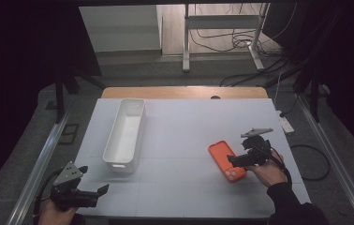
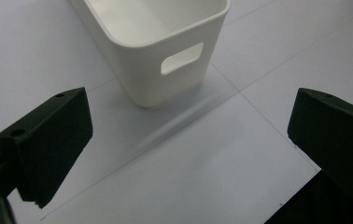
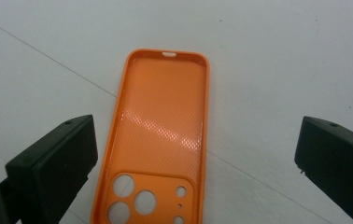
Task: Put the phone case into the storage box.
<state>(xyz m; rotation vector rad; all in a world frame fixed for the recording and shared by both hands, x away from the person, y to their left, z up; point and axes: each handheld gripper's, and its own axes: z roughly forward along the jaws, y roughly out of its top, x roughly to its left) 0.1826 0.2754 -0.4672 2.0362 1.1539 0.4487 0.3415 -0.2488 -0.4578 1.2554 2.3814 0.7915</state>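
Overhead, right claw [image 3: 195, 172] wide open above orange phone case [image 3: 158, 140], left claw [image 2: 188, 154] wide open, empty, near white bin [image 2: 156, 42]

High view overlooks the table [image 1: 184, 140]; gripper views look close down past jaws, sharing its surface

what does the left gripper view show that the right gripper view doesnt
Left gripper view: the near end of the white bin, standing upright with an oval handle cutout in its end wall and nothing visible inside the part in frame. Right gripper view: the orange phone case lying flat with its inside facing up, camera holes at the near end. Both: the white table surface with thin seam lines, and that gripper's own two black jaws spread wide apart, holding nothing.
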